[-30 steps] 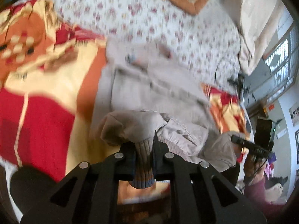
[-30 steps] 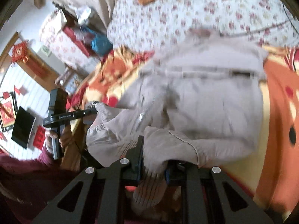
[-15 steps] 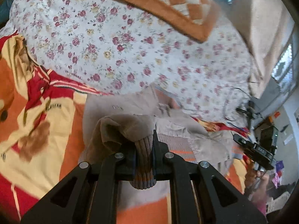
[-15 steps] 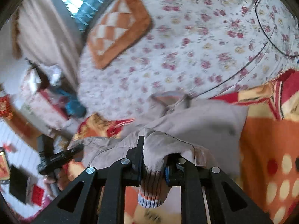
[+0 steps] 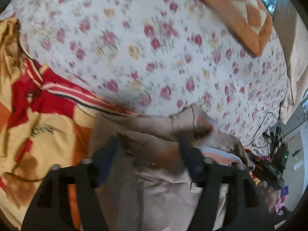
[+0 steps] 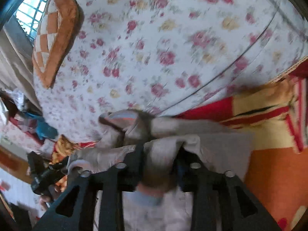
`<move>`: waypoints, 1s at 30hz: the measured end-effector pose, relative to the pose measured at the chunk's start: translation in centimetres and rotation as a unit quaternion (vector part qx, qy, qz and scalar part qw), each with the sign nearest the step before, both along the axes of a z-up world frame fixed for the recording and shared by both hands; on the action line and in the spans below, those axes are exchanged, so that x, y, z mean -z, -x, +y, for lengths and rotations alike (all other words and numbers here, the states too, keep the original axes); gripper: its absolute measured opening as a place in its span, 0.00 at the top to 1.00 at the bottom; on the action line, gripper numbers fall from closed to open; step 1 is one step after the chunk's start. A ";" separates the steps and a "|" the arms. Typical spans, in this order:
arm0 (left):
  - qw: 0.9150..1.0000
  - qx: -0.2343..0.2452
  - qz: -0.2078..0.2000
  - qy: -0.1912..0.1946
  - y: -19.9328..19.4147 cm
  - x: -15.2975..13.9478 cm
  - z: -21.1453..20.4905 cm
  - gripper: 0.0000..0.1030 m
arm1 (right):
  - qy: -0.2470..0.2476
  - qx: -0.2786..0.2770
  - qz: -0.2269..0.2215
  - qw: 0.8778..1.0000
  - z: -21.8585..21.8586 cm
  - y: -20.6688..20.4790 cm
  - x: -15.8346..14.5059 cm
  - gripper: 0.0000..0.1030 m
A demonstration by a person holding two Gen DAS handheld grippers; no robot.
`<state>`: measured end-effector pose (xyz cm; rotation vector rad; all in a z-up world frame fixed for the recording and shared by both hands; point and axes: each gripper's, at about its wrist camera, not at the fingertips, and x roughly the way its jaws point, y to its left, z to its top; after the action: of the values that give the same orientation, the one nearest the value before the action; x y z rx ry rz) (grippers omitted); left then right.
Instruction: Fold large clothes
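L claw [image 5: 148, 154] has just sprung wide — fingers [image 5: 107, 154] spread, nothing pinched. A sec ago it was clamped on the ribbed cuff; now that cuff's dropped and the jacket [image 5: 157, 188] just lies under the gap, beige cloth flat on the orange-red blanket [image 5: 38, 134]. Collar end bunched up near the floral sheet [image 5: 154, 48].

R claw [image 6: 159, 154] also been opening, but only partway: a fold of jacket [image 6: 211, 134] sits between the fingers [image 6: 138, 154], prob slack rather than squeezed, can't swear to it thru the blur. Blue-edged cuff hangs below the jaws.

So, my read: bottom half's been carried up over the top half and both sides are letting go — one fold laid. Vs earlier: then the jacket was spread long with both cuffs gripped low; now both claws sit up by the collar, sheet and checked cushion [image 6: 53, 38] fill the view. Next prob smoothing or a 2nd fold.
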<state>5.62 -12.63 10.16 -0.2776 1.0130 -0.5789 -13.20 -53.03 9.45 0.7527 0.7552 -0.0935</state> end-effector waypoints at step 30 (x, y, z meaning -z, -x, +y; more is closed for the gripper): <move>0.994 -0.010 0.012 -0.106 8.0 5.8 6.2 0.16 | 0.181 -0.186 0.108 0.960 13.9 -10.0 1.7 0.23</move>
<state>-2.38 -6.43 4.38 -0.1071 1.0850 -0.4459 -3.16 -39.15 7.79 0.2459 1.0423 0.0279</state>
